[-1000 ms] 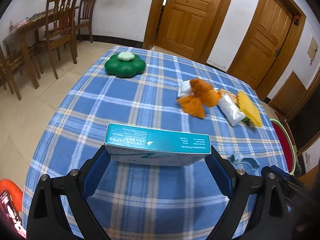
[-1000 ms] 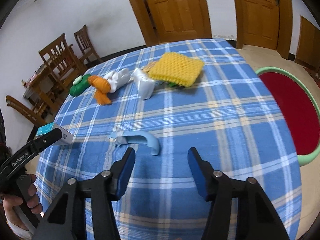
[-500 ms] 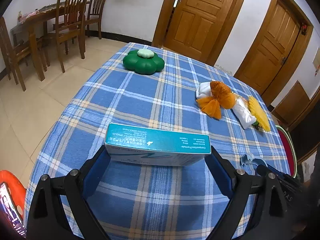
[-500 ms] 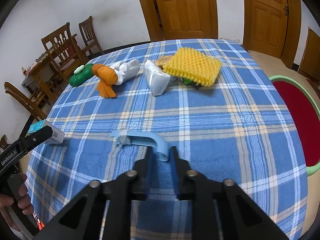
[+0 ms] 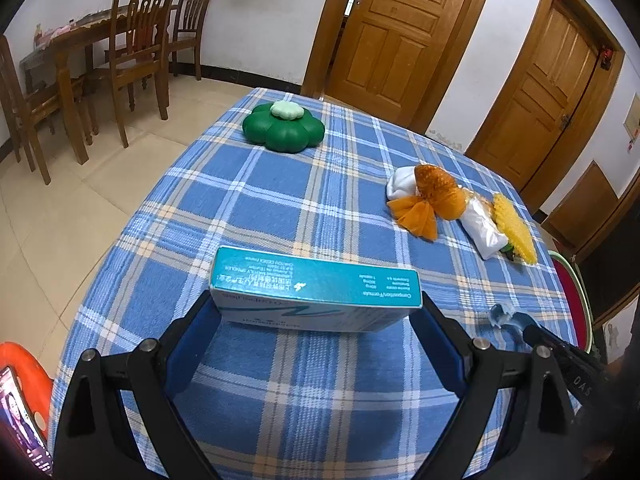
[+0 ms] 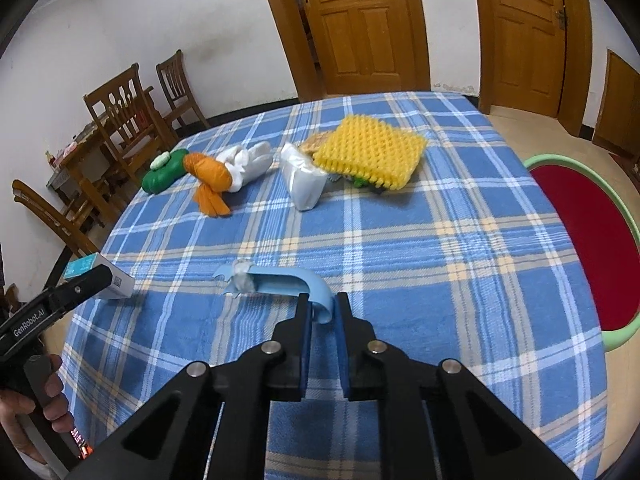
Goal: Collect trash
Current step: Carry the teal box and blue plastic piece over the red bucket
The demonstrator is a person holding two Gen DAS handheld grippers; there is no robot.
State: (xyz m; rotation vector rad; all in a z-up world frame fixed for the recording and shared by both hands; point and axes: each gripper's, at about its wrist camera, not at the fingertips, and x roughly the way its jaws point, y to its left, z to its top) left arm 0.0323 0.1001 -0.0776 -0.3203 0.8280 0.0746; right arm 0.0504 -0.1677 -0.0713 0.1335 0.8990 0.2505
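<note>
While left gripper [image 5: 316, 312] clamps teal box [image 5: 316, 286], right gripper [image 6: 322, 312] pinches blue plastic strip [image 6: 280, 284].

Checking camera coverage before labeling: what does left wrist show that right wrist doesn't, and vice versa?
Left wrist only: the printed long face of the teal box spanning the left gripper, and an orange object at the lower left edge.

Right wrist only: the right gripper closed on the light blue plastic piece, and the full red-and-green round thing.

Both: plaid tablecloth, green flower-shaped item, orange mesh bundle, yellow foam net.
</note>
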